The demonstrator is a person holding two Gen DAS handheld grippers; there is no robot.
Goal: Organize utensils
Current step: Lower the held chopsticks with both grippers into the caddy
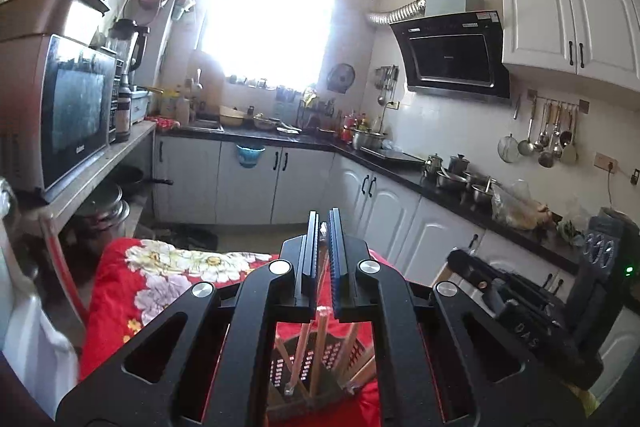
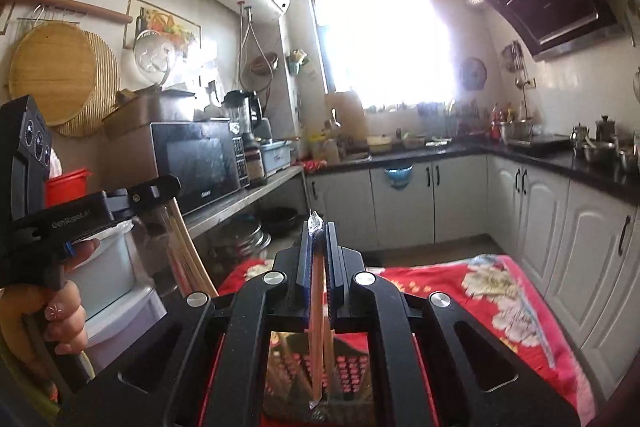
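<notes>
My left gripper point(image 1: 323, 223) is shut on wooden chopsticks point(image 1: 320, 339) that run down into a perforated utensil holder point(image 1: 320, 367) on the red floral cloth point(image 1: 152, 279). Several more chopsticks stand in that holder. My right gripper point(image 2: 319, 231) is shut on a plastic-wrapped pair of chopsticks point(image 2: 317, 327) held upright above the same holder point(image 2: 344, 371). The right gripper's body also shows in the left wrist view point(image 1: 532, 311), and the left gripper's body in the right wrist view point(image 2: 60, 219), close beside each other.
A steel shelf with a microwave point(image 1: 76, 107) stands to the left. White cabinets under a dark counter point(image 1: 400, 171) with pots run along the back and right. A white bin point(image 2: 108, 275) sits left of the cloth.
</notes>
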